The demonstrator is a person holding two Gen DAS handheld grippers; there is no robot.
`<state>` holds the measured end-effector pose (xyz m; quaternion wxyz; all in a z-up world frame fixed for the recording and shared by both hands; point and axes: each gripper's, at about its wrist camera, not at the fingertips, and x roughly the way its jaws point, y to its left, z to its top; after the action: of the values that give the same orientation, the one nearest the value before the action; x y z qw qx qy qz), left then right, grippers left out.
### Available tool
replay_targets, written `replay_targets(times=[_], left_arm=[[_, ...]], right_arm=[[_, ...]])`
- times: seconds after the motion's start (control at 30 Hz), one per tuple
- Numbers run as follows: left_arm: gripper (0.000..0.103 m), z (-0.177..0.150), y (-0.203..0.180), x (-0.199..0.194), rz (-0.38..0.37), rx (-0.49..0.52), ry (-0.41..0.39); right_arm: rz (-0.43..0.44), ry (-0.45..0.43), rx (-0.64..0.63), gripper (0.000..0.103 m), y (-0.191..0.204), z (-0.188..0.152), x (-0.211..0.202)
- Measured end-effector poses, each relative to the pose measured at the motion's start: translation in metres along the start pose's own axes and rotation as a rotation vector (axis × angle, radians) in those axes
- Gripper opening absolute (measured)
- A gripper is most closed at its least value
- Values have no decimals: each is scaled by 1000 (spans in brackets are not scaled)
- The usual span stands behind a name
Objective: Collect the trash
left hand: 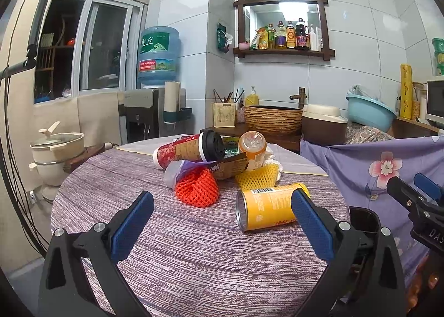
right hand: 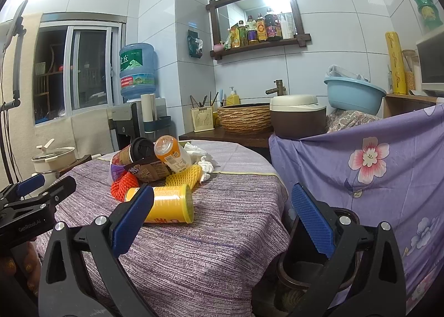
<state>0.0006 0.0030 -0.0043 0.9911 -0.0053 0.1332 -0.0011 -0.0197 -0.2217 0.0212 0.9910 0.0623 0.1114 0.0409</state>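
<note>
A pile of trash lies on the round table (left hand: 194,247): a yellow can (left hand: 266,208) on its side, an orange foam net (left hand: 197,188), a yellow foam net (left hand: 258,176), a tipped coffee cup (left hand: 188,151), an orange bottle (left hand: 252,150) and a brown packet (left hand: 230,167). My left gripper (left hand: 222,219) is open just short of the can, whose right end sits behind the right pad. My right gripper (right hand: 222,219) hangs open over the table's right edge, the yellow can (right hand: 169,203) behind its left pad. A dark bin (right hand: 299,269) stands below, beside the table.
White tissues (right hand: 205,164) lie behind the pile. A purple flowered cloth (right hand: 374,164) hangs at the right, close to the bin. Behind the table are a counter with a woven basin (left hand: 273,118), a rice cooker (left hand: 323,122) and a water dispenser (left hand: 158,56). A pot (left hand: 57,147) stands at left.
</note>
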Motion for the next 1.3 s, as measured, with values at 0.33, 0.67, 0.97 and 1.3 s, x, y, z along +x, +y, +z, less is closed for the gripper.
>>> replay_targets(times=[0.33, 0.67, 0.97, 1.3], left_arm=[[98, 0, 1, 1, 4, 2, 4], [98, -1, 2, 4, 8, 3, 18], [98, -2, 1, 4, 11, 1, 17], [98, -3, 1, 4, 8, -1, 21]], right_arm=[[5, 12, 2, 98, -1, -9, 5], [10, 26, 2, 98, -2, -8, 8], [14, 29, 1, 98, -1, -7, 9], [19, 35, 2, 98, 0, -8, 10]])
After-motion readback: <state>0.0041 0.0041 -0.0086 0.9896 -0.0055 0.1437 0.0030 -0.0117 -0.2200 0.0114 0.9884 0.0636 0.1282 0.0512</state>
